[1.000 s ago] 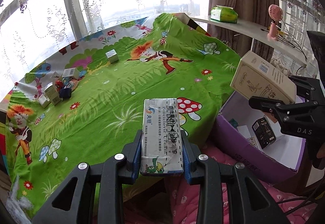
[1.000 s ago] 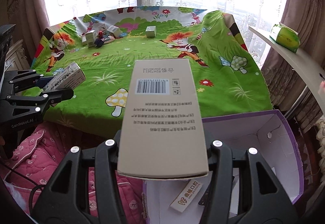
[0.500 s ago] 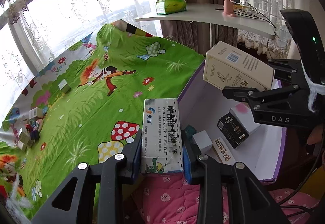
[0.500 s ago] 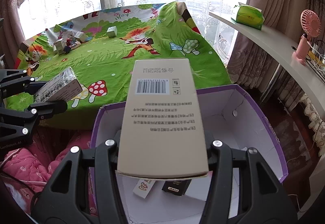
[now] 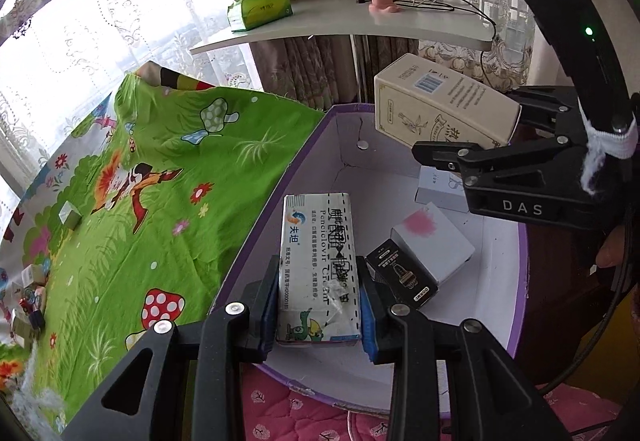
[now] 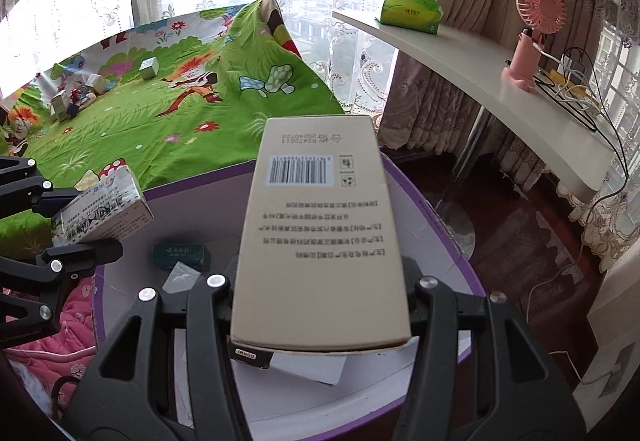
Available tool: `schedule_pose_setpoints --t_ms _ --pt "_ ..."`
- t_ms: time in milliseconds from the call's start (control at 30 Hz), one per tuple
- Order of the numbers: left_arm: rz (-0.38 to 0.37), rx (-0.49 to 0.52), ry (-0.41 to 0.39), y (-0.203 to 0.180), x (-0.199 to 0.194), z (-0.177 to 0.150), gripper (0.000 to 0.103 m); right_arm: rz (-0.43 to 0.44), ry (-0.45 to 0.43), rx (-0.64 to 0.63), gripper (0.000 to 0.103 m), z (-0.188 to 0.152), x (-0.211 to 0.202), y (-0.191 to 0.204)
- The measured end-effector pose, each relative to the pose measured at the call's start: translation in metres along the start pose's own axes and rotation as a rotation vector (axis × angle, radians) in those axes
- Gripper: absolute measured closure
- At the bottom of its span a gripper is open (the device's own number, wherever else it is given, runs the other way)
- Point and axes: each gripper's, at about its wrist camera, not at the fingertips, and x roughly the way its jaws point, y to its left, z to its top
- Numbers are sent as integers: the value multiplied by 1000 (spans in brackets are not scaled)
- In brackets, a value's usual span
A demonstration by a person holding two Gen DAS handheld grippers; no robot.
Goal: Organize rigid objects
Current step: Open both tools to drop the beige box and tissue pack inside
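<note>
My left gripper (image 5: 318,305) is shut on a white medicine box (image 5: 318,265) with blue print and holds it over the near left part of the purple storage box (image 5: 280,185). My right gripper (image 6: 320,305) is shut on a tall beige carton (image 6: 320,237) with a barcode, held above the same purple box (image 6: 424,209). The beige carton also shows in the left wrist view (image 5: 444,109), and the medicine box in the right wrist view (image 6: 104,213). Inside the purple box lie a black box (image 5: 402,275), a white box with a pink mark (image 5: 434,241) and a dark green box (image 6: 182,255).
The green cartoon cloth (image 5: 132,201) covers the table left of the purple box, with several small boxes (image 6: 76,97) at its far end. A white shelf (image 6: 480,81) on the right carries a pink fan (image 6: 532,37), a green tissue pack (image 6: 410,11) and cables. Pink quilted fabric (image 5: 304,413) lies below.
Both grippers have swung right from over the green cloth to over the purple box, each still holding its box. The left gripper's medicine box is now inside the box's rim.
</note>
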Motion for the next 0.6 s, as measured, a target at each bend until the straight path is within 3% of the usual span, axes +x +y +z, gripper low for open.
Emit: schedule_pose_setpoints --t_ms 200,233,267,333,367,467,600 --pt "-44 -27 -17 -6 10 5 68 -58 18 11 48 0 2 -15" --pt "-68 -36 -19 -6 12 6 68 -73 24 17 46 0 4 -17" --pt "-117 -46 -22 -6 14 5 64 -91 37 25 36 1 7 -19" --pt "-225 -52 -14 -6 20 2 32 -139 66 39 16 1 12 -21" --pt "-233 -59 -18 -5 21 -2 30 -160 75 47 15 2 14 -19" --pt "-180 -99 -41 16 18 -19 30 -113 71 17 15 13 15 -2" --pt "-6 -216 -94 87 2 -48 29 -27 38 -116 15 39 20 56"
